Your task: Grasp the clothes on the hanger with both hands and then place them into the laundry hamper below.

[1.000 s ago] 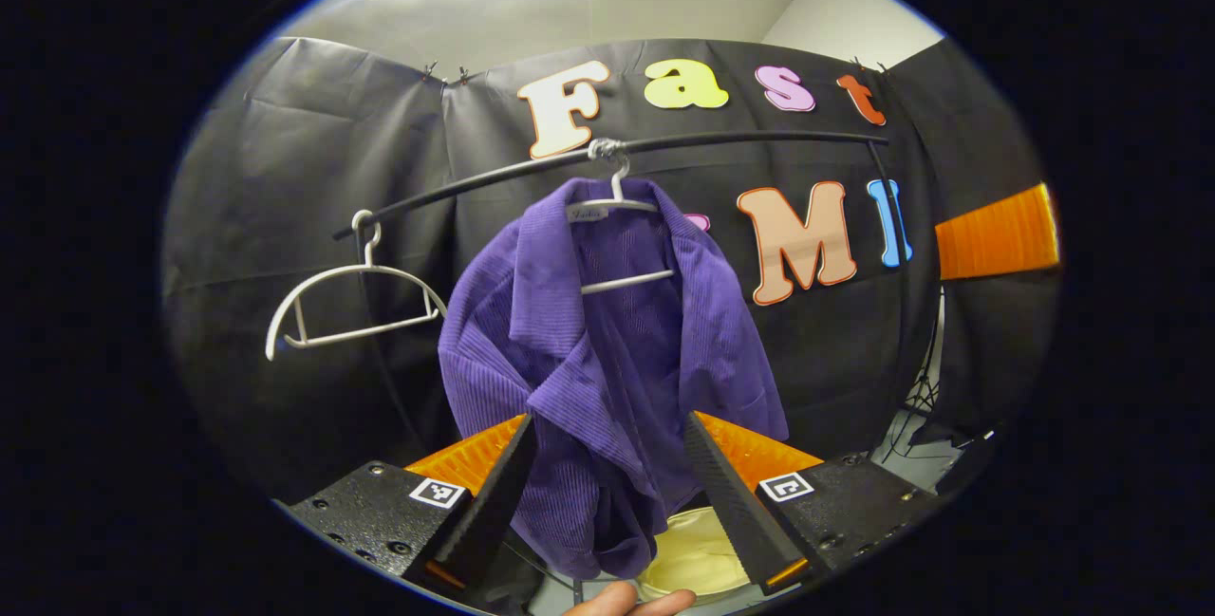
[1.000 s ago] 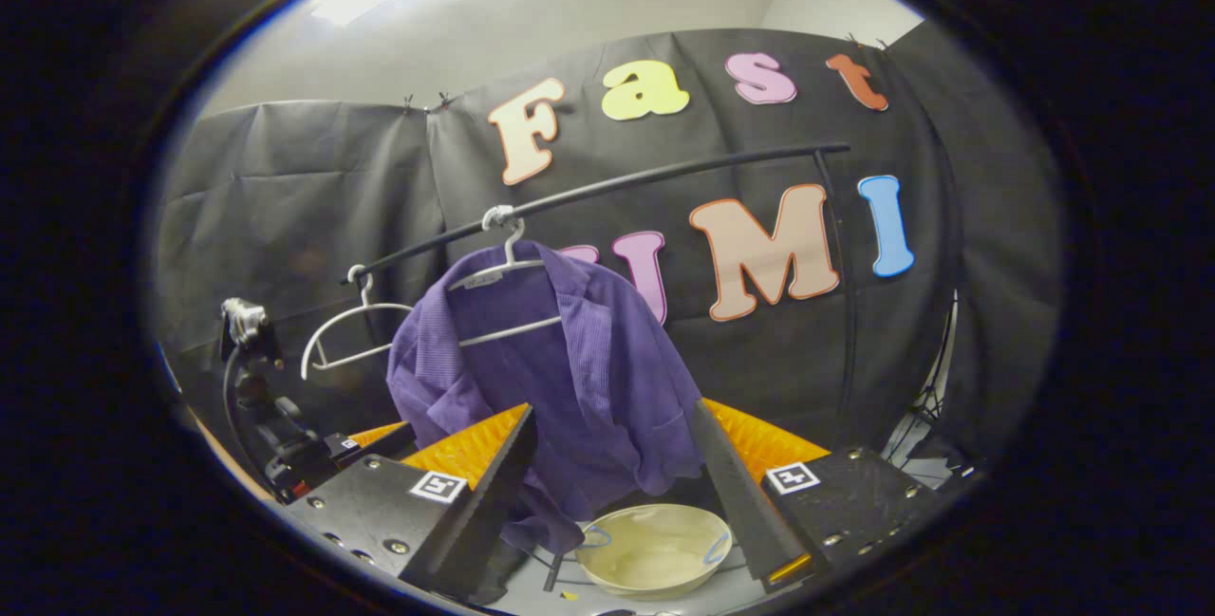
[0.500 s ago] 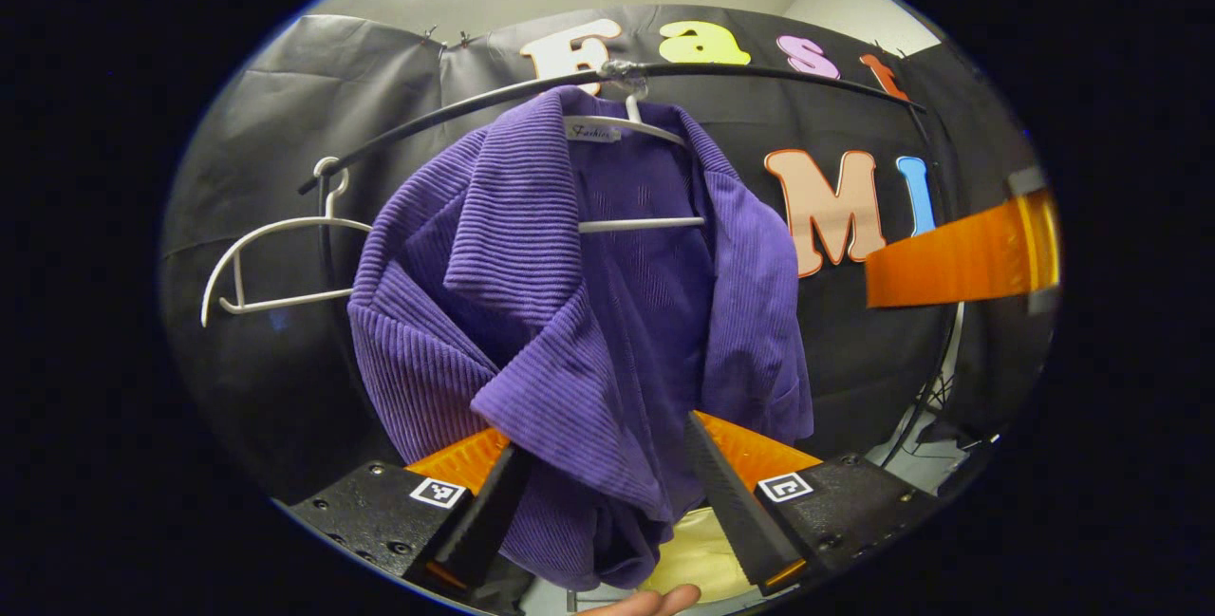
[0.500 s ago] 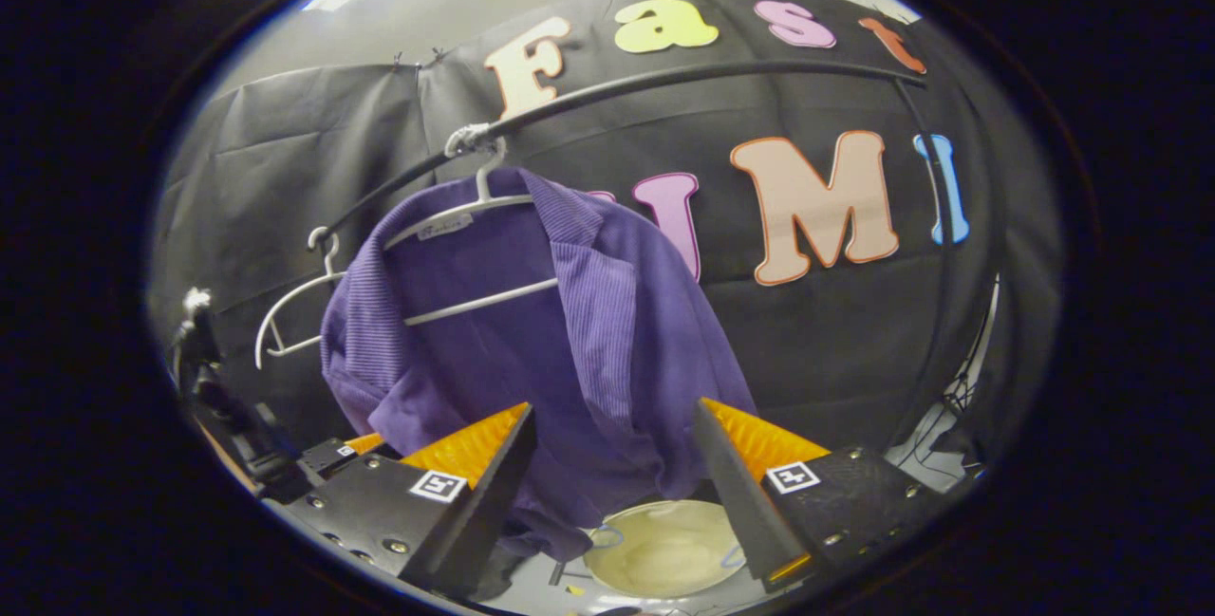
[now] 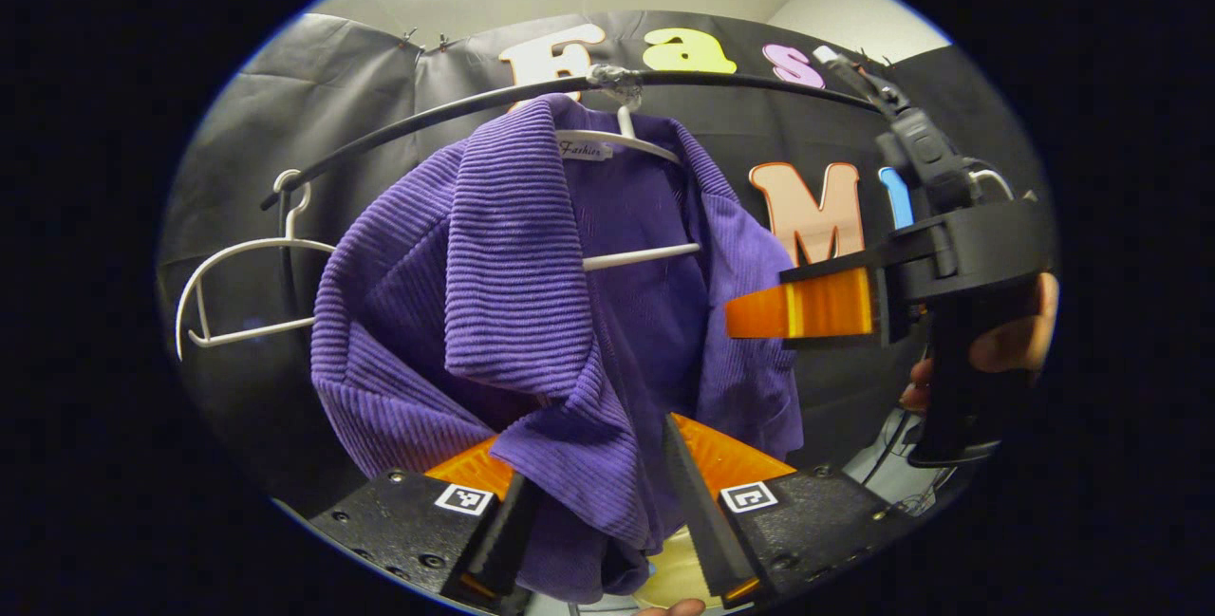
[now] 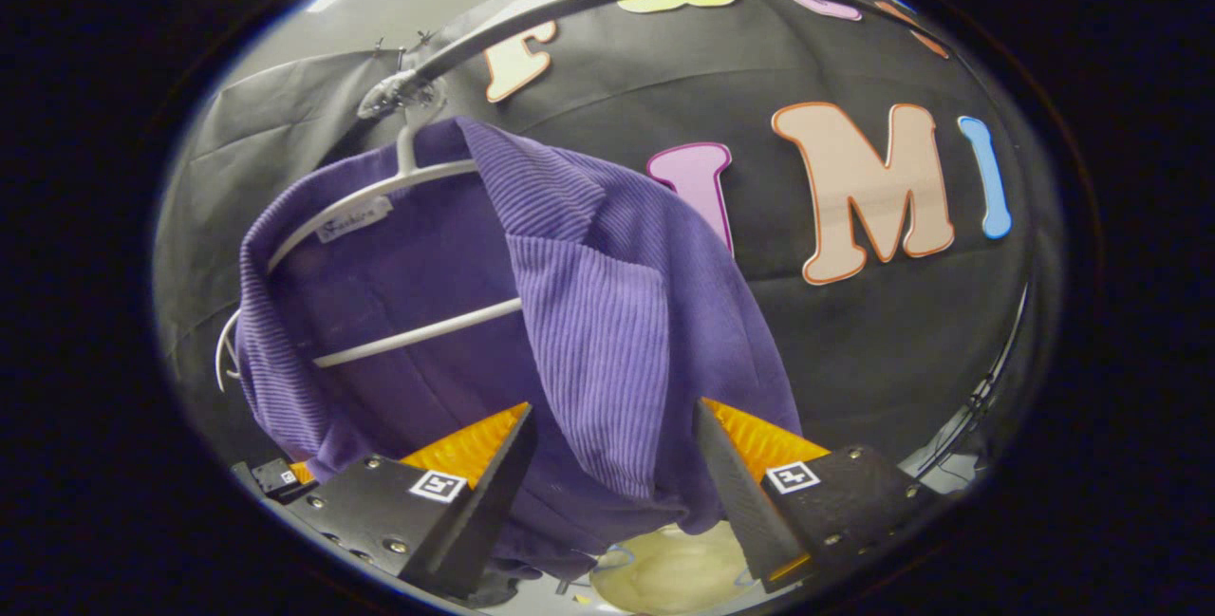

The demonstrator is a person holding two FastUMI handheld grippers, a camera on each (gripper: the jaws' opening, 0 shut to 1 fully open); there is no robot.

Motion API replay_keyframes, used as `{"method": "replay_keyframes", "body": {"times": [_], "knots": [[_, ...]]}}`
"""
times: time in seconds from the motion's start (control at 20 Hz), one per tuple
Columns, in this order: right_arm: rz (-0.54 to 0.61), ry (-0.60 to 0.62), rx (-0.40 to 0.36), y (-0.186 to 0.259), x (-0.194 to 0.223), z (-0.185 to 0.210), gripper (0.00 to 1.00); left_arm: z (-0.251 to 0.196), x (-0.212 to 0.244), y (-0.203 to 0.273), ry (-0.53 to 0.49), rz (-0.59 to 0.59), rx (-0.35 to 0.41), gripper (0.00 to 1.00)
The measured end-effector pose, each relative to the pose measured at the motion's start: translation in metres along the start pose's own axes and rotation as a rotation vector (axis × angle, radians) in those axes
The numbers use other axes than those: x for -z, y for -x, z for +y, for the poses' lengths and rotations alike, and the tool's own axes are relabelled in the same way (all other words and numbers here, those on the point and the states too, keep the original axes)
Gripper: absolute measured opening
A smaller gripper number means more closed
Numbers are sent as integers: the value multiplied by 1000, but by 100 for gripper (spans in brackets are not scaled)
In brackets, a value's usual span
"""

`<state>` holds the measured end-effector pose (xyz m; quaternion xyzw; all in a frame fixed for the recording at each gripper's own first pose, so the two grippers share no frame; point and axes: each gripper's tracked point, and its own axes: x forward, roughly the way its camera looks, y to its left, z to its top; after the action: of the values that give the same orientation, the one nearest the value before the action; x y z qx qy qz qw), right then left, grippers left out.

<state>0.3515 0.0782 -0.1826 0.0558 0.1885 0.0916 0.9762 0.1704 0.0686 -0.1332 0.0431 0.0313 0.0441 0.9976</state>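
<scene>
While it hangs from a white wire hanger (image 5: 638, 257) on the black curved rail (image 5: 456, 106), the purple ribbed shirt (image 5: 532, 312) fills the centre of both views.

Item: corduroy-like cloth, soft folds, broad collar. Left gripper (image 5: 593, 502), 6 o'clock in the left gripper view: jaws apart, the collar's fold between them. Right gripper (image 6: 612, 474), 6 o'clock in the right gripper view: jaws apart around the shirt's front edge. Pale round hamper (image 6: 664, 573) below the hem. Second, bare hanger (image 5: 237, 284) at 9 o'clock.
</scene>
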Motion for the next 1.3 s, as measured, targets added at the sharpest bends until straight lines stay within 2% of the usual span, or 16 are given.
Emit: {"method": "replay_keyframes", "body": {"times": [0.1, 0.15, 0.2, 0.25, 0.35, 0.4, 0.5, 0.55, 0.75, 0.9, 1.1, 1.3], "knots": [[6, -12, -29, -14, -6, 8, 99, 2, -4, -1, 10, -6, 5, 63], [17, -6, -41, -21, -6, 9, 89, 0, -6, -3, 7, -15, 15, 60], [27, -5, -63, -25, -6, 15, 87, -1, -8, -4, -1, -15, 31, 58], [43, 6, -64, -27, -3, 18, 67, -1, -9, -5, -1, -14, 46, 55], [67, 5, -52, -27, -2, 21, 26, -3, -11, -3, -2, 5, 83, 38], [74, -2, -71, -19, -4, 28, 6, -3, -12, -2, 0, 18, 103, 29], [57, 5, -62, -6, -10, 34, 6, 2, -14, 5, 20, 32, 125, 6], [52, -14, -55, 2, -14, 33, 1, 1, -17, 9, 28, 25, 144, 4], [63, -53, -37, 30, -22, 39, 0, 5, -38, 37, 5, -24, 173, 0], [36, -27, -19, 53, -32, 40, 1, 7, -54, 63, 55, -31, 181, 2], [-1, -5, -2, 75, -43, 42, 0, 4, -73, 97, 103, -29, 239, 1], [-26, 1, 19, 88, -51, 38, 0, 19, -90, 119, 151, -18, 246, 0]]}}
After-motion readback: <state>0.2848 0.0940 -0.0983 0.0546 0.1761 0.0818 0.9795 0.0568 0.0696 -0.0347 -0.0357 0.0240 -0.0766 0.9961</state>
